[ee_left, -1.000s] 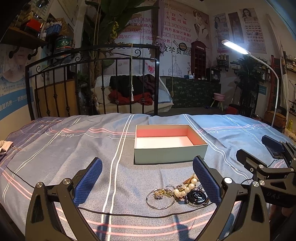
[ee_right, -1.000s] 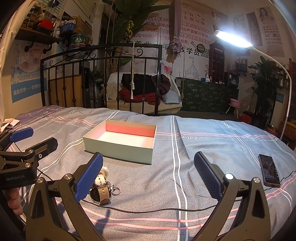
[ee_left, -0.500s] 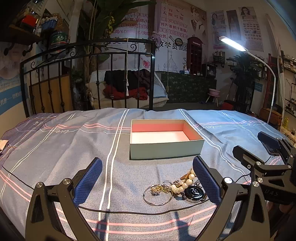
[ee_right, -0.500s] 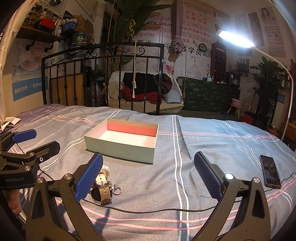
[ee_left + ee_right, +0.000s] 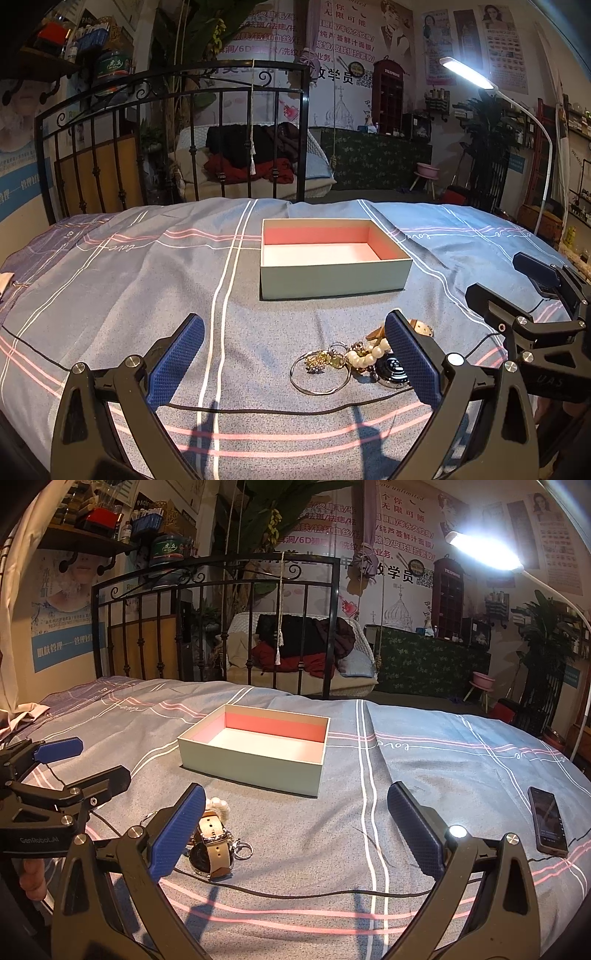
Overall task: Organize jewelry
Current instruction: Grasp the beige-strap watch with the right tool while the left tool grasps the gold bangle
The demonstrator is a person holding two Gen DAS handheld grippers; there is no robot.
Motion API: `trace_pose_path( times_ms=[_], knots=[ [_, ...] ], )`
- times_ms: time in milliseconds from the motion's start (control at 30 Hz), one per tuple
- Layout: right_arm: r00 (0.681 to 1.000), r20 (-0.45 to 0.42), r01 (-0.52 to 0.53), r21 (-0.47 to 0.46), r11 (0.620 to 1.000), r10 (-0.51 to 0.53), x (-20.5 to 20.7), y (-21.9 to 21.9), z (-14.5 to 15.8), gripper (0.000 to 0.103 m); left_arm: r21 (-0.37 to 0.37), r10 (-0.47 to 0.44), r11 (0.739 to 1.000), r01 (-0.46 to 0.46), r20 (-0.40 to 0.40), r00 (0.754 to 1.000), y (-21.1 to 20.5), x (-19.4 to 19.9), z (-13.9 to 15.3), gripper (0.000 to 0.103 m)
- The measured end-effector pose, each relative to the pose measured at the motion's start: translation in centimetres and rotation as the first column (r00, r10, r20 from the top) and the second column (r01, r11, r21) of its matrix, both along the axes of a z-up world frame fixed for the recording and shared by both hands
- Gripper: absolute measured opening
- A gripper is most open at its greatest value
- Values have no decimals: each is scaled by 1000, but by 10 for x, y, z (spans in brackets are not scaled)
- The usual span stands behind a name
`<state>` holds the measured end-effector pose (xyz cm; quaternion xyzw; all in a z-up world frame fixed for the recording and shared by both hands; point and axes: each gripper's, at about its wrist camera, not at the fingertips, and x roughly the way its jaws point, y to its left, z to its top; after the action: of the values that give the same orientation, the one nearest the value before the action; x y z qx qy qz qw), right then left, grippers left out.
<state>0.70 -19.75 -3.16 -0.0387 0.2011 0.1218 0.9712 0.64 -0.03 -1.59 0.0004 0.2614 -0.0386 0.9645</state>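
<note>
An open pale green box (image 5: 334,254) with a pink inside stands empty on the bed; it also shows in the right wrist view (image 5: 255,749). A jewelry heap lies in front of it: a silver bangle (image 5: 320,373), a pearl bracelet (image 5: 367,353), a black round piece (image 5: 393,368), and a watch with a tan strap (image 5: 212,843). My left gripper (image 5: 293,360) is open and empty, its right finger beside the heap. My right gripper (image 5: 295,834) is open and empty, its left finger beside the watch.
A phone (image 5: 547,821) lies on the bed at the right. A thin black cable (image 5: 258,408) runs across the striped bedspread near both grippers. A black iron bed rail (image 5: 177,136) stands at the far edge. A floor lamp (image 5: 484,550) shines at the right.
Both grippers stay open. The left view has shifted slightly, with the box now a little further left and nearer. The jewelry has not moved.
</note>
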Motion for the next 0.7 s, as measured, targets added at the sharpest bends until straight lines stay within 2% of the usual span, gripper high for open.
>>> trace_pose_path(
  times_ms=[133, 333, 533, 567, 633, 700],
  knots=[
    [997, -55, -57, 0, 998, 57, 0, 3, -8, 97, 10, -10, 1000, 11, -78, 997, 6, 2, -12, 96],
    [986, -132, -100, 1, 995, 99, 7, 8, -24, 97, 15, -44, 999, 48, -198, 979, 8, 12, -33, 96],
    [974, -190, -130, -1, 992, 128, 17, 17, -39, 97, 75, -92, 990, 117, -280, 955, -6, 37, -49, 96],
    [971, -198, -134, -4, 991, 131, 18, 19, -41, 95, 88, -98, 988, 129, -295, 950, -9, 42, -52, 96],
    [964, -223, -152, -3, 988, 148, 22, 22, -46, 85, 96, -120, 983, 160, -333, 935, -13, 53, -59, 96],
    [958, -243, -161, -8, 987, 155, 27, 24, -50, 78, 60, -148, 981, 182, -363, 920, -12, 62, -64, 96]
  ],
)
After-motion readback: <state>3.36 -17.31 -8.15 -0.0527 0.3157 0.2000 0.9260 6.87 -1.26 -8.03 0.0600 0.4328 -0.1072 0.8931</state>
